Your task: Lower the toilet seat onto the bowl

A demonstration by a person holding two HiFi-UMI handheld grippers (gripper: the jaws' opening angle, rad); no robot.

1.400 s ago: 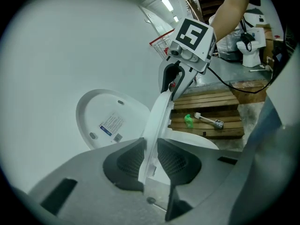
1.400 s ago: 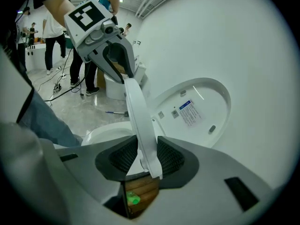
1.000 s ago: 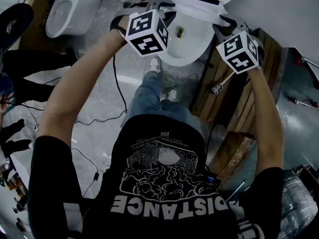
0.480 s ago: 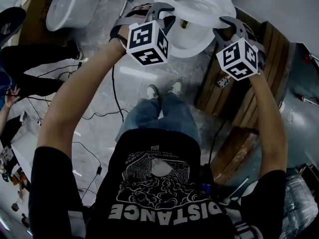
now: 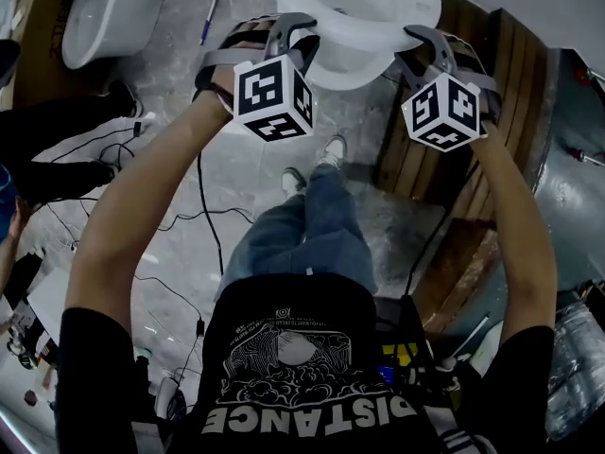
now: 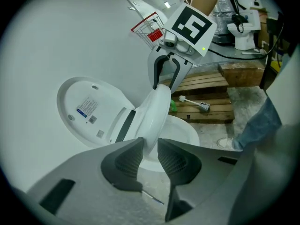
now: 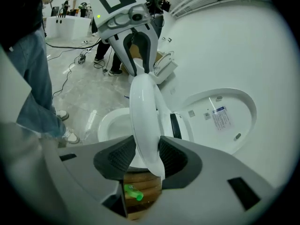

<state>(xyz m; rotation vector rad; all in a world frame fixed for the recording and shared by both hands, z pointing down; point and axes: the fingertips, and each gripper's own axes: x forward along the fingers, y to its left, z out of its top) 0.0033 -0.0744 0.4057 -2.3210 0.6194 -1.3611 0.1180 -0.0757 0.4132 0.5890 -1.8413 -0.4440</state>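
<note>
The white toilet seat [image 6: 157, 109] stands about halfway down, tilted between the raised lid [image 6: 89, 111] and the bowl [image 6: 183, 132]. My left gripper [image 6: 150, 156] is shut on the seat's left rim. My right gripper [image 7: 146, 156] has the seat's [image 7: 143, 111] right rim between its jaws. Those jaws are opening, with the pads still against both faces of the seat. In the head view both grippers, left [image 5: 304, 38] and right [image 5: 414, 47], sit at either side of the toilet [image 5: 354, 60]. The lid [image 7: 220, 116] leans back against the wall.
A wooden pallet [image 5: 473, 112] lies right of the toilet, with a toilet brush [image 6: 194, 102] and a green bottle [image 7: 132, 192] on it. A second toilet [image 5: 104, 17] stands at the far left. Cables [image 5: 203, 216] run across the floor. A person [image 5: 57, 130] stands at the left.
Both grippers have come toward me and lower, bringing the seat away from the lid. The view has pulled back from the toilet.
</note>
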